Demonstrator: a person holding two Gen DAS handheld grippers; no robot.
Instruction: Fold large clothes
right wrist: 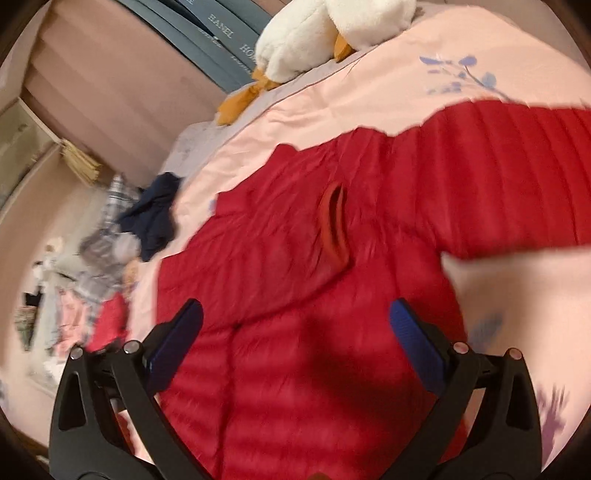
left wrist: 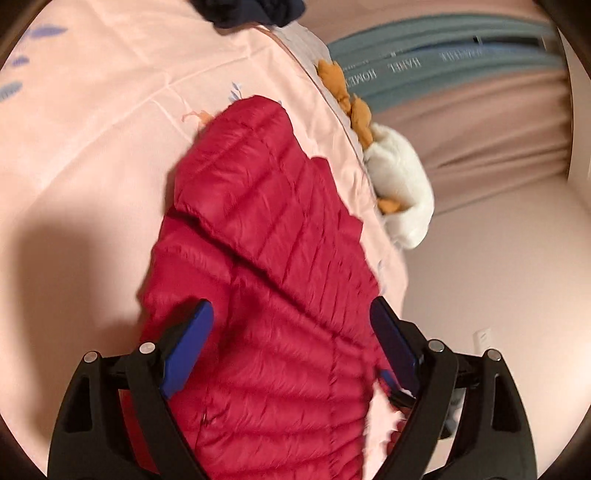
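Jacket: red, quilted in narrow bands, lying spread on the pink sheet. In the right wrist view its body fills the middle, one sleeve runs out toward the right edge, and an orange-lined opening shows near the centre. In the left wrist view the jacket runs lengthwise away from the camera, with a folded layer lying across its upper part.

Entries, left to right, right wrist view:
- Clothes pile: mixed fabrics, plaid and pink among them, blurred, beside the bed's left edge.
- Navy garment: crumpled at the sheet's left edge, just beside the jacket.
- Right gripper: jaws spread wide, blue pads apart, nothing between them but the jacket below; whether the pads touch the fabric cannot be told.
- Plush toy: white with orange feet, at the far edge of the sheet, well apart from the jacket.

Entries, left to right, left wrist view:
- Sheet: pink with blue leaf print, a dark shadow at lower left.
- Left gripper: jaws spread wide, one pad over either side of the jacket, gripping nothing.
- Navy garment: at the top edge, apart from the jacket.
- Plush toy: on the right edge of the sheet, near the jacket's side.
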